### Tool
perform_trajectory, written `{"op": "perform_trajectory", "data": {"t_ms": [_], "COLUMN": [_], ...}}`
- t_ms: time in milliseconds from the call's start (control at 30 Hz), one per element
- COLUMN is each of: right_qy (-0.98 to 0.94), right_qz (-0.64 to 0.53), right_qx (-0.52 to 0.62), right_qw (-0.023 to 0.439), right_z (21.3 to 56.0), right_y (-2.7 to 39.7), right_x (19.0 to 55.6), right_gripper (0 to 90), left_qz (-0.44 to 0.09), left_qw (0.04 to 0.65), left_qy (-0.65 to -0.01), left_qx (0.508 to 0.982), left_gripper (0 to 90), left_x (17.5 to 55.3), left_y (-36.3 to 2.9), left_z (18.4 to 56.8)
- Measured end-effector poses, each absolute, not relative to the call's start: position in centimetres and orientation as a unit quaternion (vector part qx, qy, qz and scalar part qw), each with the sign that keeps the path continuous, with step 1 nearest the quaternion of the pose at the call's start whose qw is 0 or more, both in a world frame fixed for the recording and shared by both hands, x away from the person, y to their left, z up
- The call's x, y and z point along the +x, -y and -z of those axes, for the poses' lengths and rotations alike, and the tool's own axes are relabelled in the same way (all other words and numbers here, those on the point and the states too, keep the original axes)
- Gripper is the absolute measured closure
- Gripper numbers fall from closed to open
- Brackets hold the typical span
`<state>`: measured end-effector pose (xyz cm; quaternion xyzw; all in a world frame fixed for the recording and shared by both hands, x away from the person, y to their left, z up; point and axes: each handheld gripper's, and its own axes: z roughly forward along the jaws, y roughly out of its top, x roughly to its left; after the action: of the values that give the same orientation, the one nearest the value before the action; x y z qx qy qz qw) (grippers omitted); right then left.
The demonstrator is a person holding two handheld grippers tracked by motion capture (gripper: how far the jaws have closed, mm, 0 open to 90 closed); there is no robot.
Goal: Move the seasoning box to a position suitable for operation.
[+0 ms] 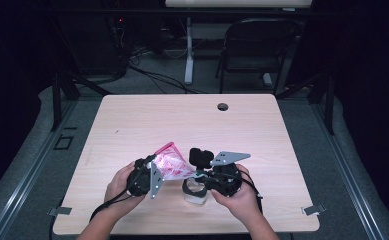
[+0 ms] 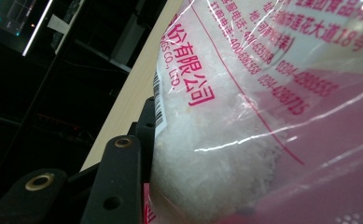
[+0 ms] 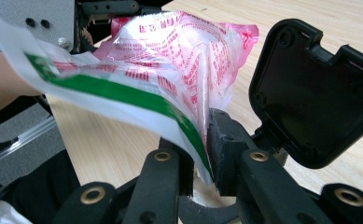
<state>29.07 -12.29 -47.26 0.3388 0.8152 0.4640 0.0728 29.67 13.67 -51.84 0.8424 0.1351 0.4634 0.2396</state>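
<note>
A pink-and-white printed plastic bag (image 1: 172, 162) of white crystals hangs over the near middle of the table. My left gripper (image 1: 156, 169) is shut on the bag's left side. In the left gripper view the bag (image 2: 244, 116) bulges against one black finger (image 2: 123, 177). My right gripper (image 3: 200, 154) stands slightly open, and the bag's flat green-striped edge (image 3: 123, 95) runs loose between its pads. From above, the right gripper (image 1: 196, 176) points left at the bag. Below it stands a clear jar (image 1: 196, 194) whose black hinged lid (image 3: 314, 93) is flipped up.
The light wooden table (image 1: 132, 125) has a round cable hole (image 1: 223, 106) near its far edge. A dark chair (image 1: 257, 45) and a white desk leg (image 1: 188, 50) stand beyond it. Both hands rest near the table's front edge.
</note>
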Motion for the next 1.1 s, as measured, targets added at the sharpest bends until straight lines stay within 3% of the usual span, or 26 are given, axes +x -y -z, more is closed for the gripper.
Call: {"op": "perform_trajectory", "data": {"t_ms": [833, 1100], "right_qy": [-0.848, -0.849], "right_qz": [-0.407, -0.407], "right_qx": [0.335, 0.334], "right_qw": [0.054, 0.051], "right_z": [46.1, 45.8], "right_y": [11.8, 11.7], "right_x": [29.7, 29.8], "right_gripper": [86.4, 78.4], "left_qz": [-0.488, -0.483], "left_qw": [0.216, 0.223], "left_qy": [-0.116, -0.118], "left_qx": [0.838, 0.839], "left_gripper": [62.6, 63.0], "left_x": [29.5, 29.5], "left_y": [-13.3, -13.5], "left_z": [51.0, 50.8]}}
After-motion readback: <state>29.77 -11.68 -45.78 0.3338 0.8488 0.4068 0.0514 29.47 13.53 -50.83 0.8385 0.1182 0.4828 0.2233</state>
